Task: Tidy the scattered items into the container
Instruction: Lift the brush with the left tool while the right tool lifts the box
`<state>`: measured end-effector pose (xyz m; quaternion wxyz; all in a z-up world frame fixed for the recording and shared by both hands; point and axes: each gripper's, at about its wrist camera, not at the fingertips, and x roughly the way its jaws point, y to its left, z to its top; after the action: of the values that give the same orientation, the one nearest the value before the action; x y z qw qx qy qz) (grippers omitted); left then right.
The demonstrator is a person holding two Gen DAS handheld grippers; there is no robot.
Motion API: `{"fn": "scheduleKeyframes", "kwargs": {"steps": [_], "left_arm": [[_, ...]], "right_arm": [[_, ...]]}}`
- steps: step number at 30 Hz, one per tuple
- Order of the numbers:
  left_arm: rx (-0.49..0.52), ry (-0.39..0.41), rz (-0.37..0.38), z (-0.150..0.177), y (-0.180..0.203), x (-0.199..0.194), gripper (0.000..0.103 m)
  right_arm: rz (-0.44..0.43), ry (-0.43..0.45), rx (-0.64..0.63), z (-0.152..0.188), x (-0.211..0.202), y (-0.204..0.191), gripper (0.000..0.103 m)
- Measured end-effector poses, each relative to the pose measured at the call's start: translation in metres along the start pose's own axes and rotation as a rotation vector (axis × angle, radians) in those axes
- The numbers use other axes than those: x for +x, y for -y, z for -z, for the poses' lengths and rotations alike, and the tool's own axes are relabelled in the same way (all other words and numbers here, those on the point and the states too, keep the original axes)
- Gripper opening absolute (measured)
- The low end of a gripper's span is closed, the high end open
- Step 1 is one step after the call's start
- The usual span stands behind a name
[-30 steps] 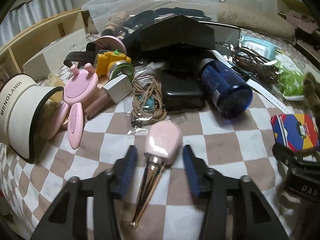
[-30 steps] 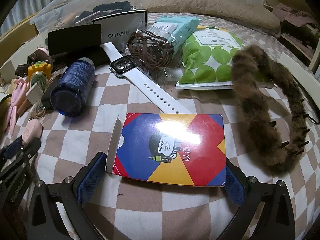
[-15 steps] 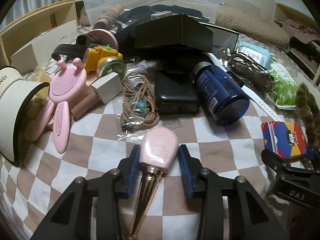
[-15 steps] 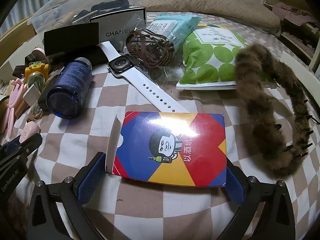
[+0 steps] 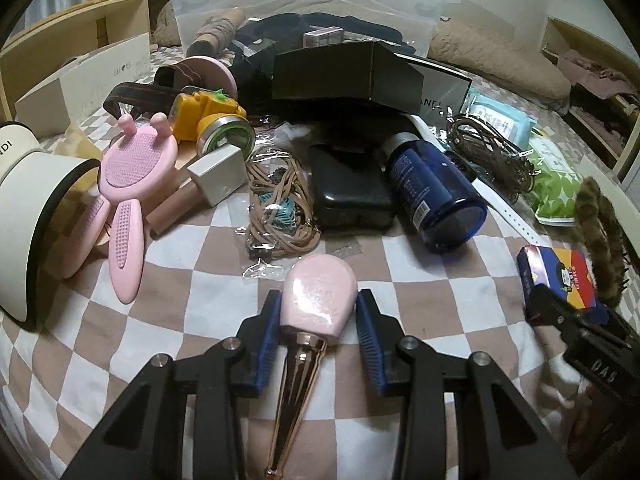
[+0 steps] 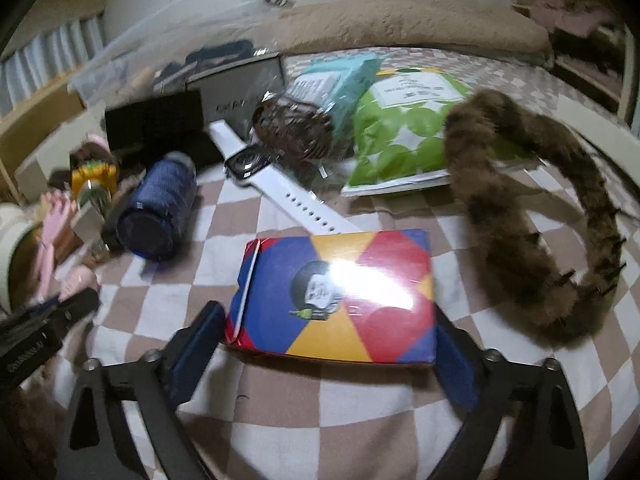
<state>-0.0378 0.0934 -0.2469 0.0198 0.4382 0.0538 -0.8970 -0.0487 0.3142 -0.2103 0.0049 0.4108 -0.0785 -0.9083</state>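
- Right now both grippers sit low over the checked bedspread (image 5: pixel 192 280), each with its own item between its fingers.
- Beyond the blue bottle (image 5: pixel 434 188), at the far edge of the clutter, stands the clear container (image 5: pixel 304 4), well apart from both hands.
- Nearer than the bottle and to its left lies the pink brush (image 5: pixel 318 300), its pink head pointing towards the clutter and its gold handle running back under the left gripper (image 5: pixel 316 322).
- The left gripper's long axis matches the brush's; its blue pads sit close against the head on both sides, the left pad touching, the right one perhaps a hair off, so a firm clamp is likely but not certain.
- To the bottle's right lies the colourful box (image 6: pixel 336 296), flat, its long side across the right gripper (image 6: pixel 328 346).
- That gripper's jaws are closing around the box's short ends; the left pad has not quite met it.
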Motion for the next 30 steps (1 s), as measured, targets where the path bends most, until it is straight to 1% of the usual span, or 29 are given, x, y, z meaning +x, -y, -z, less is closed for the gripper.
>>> {"fn": "scheduleKeyframes", "kwargs": {"steps": [3,6,11,18,19,20,21,22,23,25,26,27,28,29,30], "left_arm": [[-0.008,-0.006,0.01,-0.001,-0.002,-0.001,0.037],[-0.02,-0.01,0.026,-0.002,-0.006,-0.003,0.037],[-0.022,-0.02,0.031,-0.001,-0.013,-0.004,0.037],[-0.027,-0.022,0.057,-0.006,-0.019,-0.009,0.037],[-0.029,-0.021,0.063,-0.008,-0.02,-0.011,0.037],[-0.031,-0.017,0.069,-0.01,-0.02,-0.013,0.037],[-0.031,-0.013,0.072,-0.013,-0.02,-0.015,0.037],[-0.028,-0.009,0.074,-0.015,-0.02,-0.017,0.037],[-0.024,-0.005,0.075,-0.017,-0.02,-0.019,0.037],[-0.024,0.004,0.079,-0.02,-0.02,-0.022,0.037],[-0.026,0.006,0.082,-0.02,-0.02,-0.023,0.037],[-0.027,0.006,0.084,-0.02,-0.019,-0.023,0.037],[-0.028,0.003,0.085,-0.019,-0.019,-0.023,0.037],[-0.027,-0.001,0.086,-0.018,-0.019,-0.023,0.037],[-0.027,-0.006,0.088,-0.017,-0.019,-0.022,0.037]], "right_arm": [[-0.038,0.007,0.033,0.001,-0.004,0.01,0.091],[-0.046,0.011,0.023,0.002,-0.007,0.008,0.091],[-0.07,0.013,0.008,0.002,-0.01,0.006,0.091],[-0.126,0.013,0.024,0.001,-0.016,0.008,0.09],[-0.145,0.011,0.039,0.0,-0.018,0.009,0.086],[-0.144,0.018,0.055,-0.001,-0.021,0.011,0.051],[-0.168,0.022,0.078,-0.002,-0.023,0.014,0.048],[-0.208,0.012,0.118,-0.005,-0.024,0.018,0.048],[-0.211,-0.003,0.126,-0.006,-0.022,0.019,0.048],[-0.19,-0.021,0.108,-0.006,-0.018,0.017,0.048],[-0.186,-0.016,0.112,-0.005,-0.019,0.016,0.049],[-0.172,-0.018,0.11,-0.004,-0.019,0.015,0.059],[-0.133,-0.026,0.088,-0.003,-0.019,0.012,0.07],[-0.107,-0.018,0.067,-0.002,-0.021,0.009,0.094],[-0.088,0.0,0.046,-0.001,-0.024,0.006,0.101]]}}
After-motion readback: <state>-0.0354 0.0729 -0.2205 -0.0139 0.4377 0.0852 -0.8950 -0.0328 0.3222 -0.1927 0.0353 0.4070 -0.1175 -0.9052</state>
